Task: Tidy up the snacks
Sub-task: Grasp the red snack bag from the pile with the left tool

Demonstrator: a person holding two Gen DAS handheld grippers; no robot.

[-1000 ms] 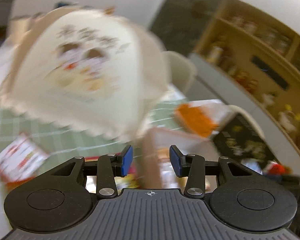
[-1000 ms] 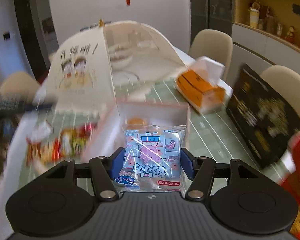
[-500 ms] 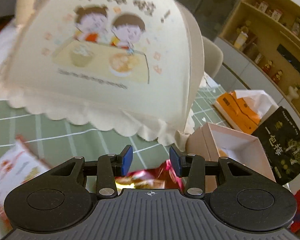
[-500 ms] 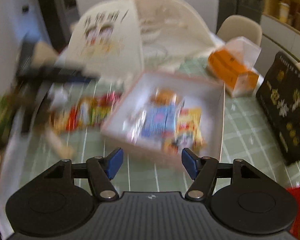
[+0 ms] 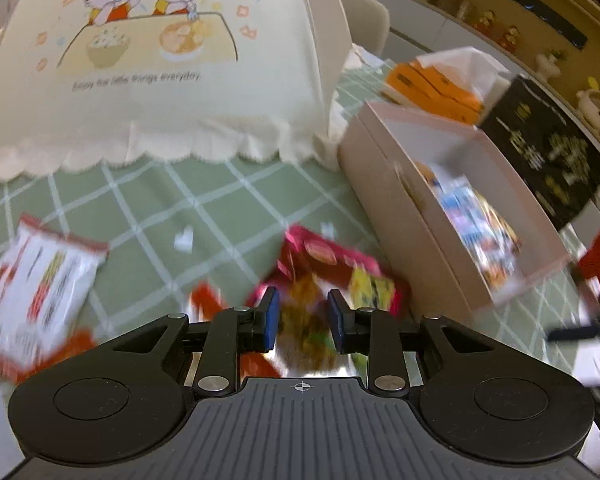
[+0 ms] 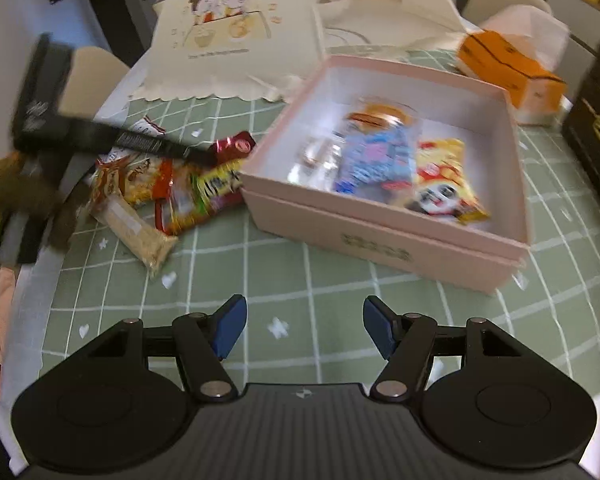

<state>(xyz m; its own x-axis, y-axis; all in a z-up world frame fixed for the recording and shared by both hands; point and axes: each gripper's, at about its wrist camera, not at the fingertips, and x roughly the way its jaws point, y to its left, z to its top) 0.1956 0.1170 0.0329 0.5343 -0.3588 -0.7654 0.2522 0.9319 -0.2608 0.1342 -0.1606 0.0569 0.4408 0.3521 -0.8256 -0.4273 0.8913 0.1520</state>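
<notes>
**Left claw over the loose snacks, right claw released**

Your left gripper [image 5: 302,316] hovers parted over the snack pile [image 5: 324,276], nothing clamped, ready to pick. Your right gripper [image 6: 300,330] is spread and empty. Beyond, the pink box [image 6: 384,240] already holds several packets [image 6: 384,160].

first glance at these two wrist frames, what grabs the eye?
The pink box mid-table, open, with a blue packet and a yellow panda packet inside. Left of it lies a loose snack pile on the green checked cloth. Behind both stands a cream cartoon food cover.
</notes>
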